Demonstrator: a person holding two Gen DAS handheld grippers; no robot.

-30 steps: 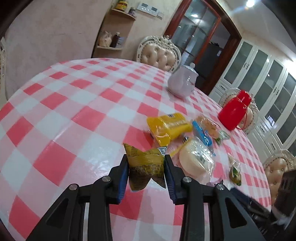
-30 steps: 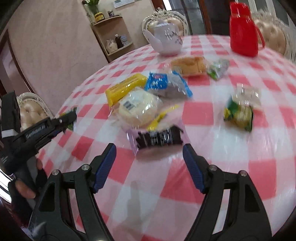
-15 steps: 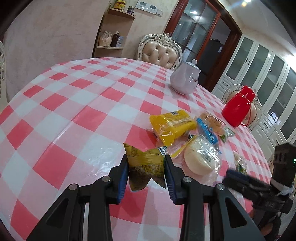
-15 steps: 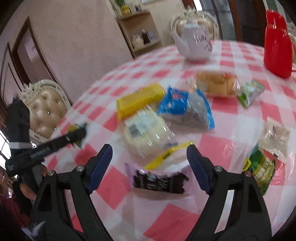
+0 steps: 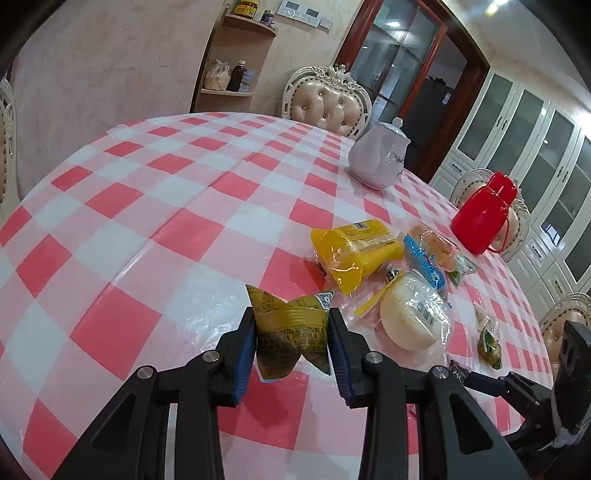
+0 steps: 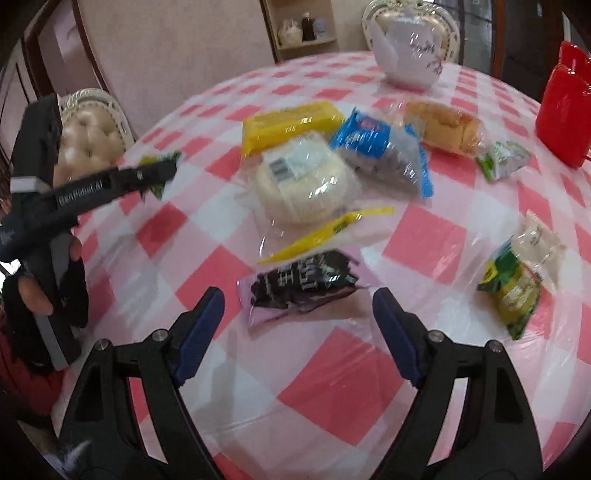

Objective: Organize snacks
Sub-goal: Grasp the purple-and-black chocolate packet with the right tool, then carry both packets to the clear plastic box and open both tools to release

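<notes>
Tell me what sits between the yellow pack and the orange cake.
The blue-wrapped snack lies between the yellow pack and the orange cake; the right wrist view shows it.

Bright ceiling light [image 5: 495, 7] glares off the glossy red-checked plastic-covered desk [image 5: 184, 206]; right view is motion-blurred, both fisheye-bent, dark-cornered.

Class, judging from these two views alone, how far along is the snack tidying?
Early. Nothing looks sorted: the yellow pack, blue pack, round bun and black-and-purple packet lie loose on the table. In hand: the left tongs grip an olive packet. The right tongs are open.
</notes>
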